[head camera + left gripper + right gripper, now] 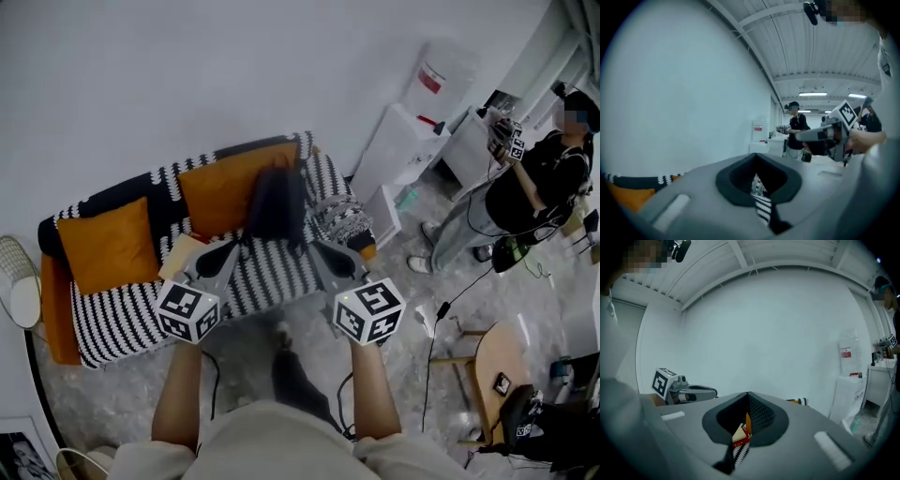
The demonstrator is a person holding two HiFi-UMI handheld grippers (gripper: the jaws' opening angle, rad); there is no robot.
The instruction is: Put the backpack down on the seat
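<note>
A dark navy backpack (pixel 277 202) hangs upright over the sofa seat (pixel 122 319), in front of an orange cushion (pixel 225 187). My left gripper (pixel 236 249) reaches to its lower left, my right gripper (pixel 317 249) to its lower right. Both are shut. In the left gripper view the left gripper (pixel 759 187) pinches a dark strap (pixel 780 225) in its closed slit. The right gripper (pixel 746 423) likewise pinches a dark strap (pixel 724 464). Whether the backpack's bottom touches the seat is hidden.
The sofa has a black-and-white patterned cover, a second orange cushion (pixel 111 246), a tan item (pixel 178 255) and a folded blanket (pixel 342 220). A white cabinet (pixel 394 150) and water dispenser (pixel 441 80) stand to the right. A person (pixel 534 187) stands far right; cables and a round wooden table (pixel 497 366) lie nearby.
</note>
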